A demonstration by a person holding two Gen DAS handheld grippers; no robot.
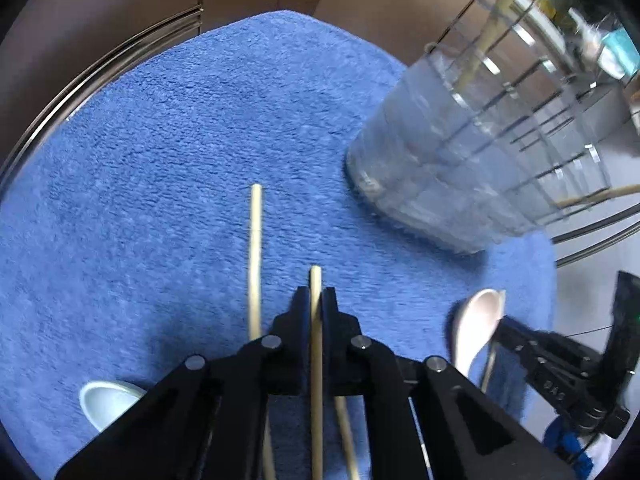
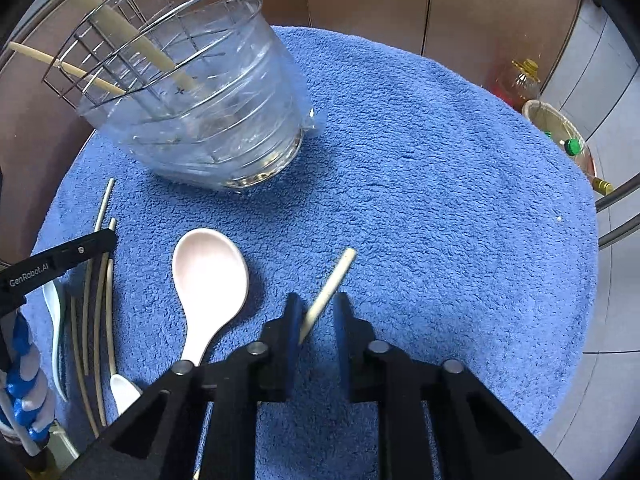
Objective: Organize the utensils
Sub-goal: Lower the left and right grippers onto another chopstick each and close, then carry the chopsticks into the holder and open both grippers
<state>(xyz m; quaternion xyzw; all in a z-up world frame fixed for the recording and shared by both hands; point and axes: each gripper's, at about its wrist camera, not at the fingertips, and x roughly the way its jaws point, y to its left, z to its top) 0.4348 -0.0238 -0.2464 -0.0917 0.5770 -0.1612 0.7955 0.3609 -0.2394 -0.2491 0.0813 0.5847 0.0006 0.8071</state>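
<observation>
Since the left gripper (image 1: 315, 300) is already clamped on a chopstick (image 1: 316, 344) near the blue towel's (image 1: 160, 140) front edge, lift it level toward the wire-rack holder (image 1: 460, 160) while the right gripper (image 2: 316, 316), jaws apart around another chopstick (image 2: 330, 290), squeezes.

The blue towel (image 1: 160, 160) and clear container (image 2: 208, 120) are viewed closely from above, forward along each gripper's fingers

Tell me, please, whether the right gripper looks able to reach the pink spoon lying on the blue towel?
Probably yes. The right gripper has open jaws, with a chopstick lying between them, and the pink spoon lies just to its left on the blue towel with nothing between them.
</observation>
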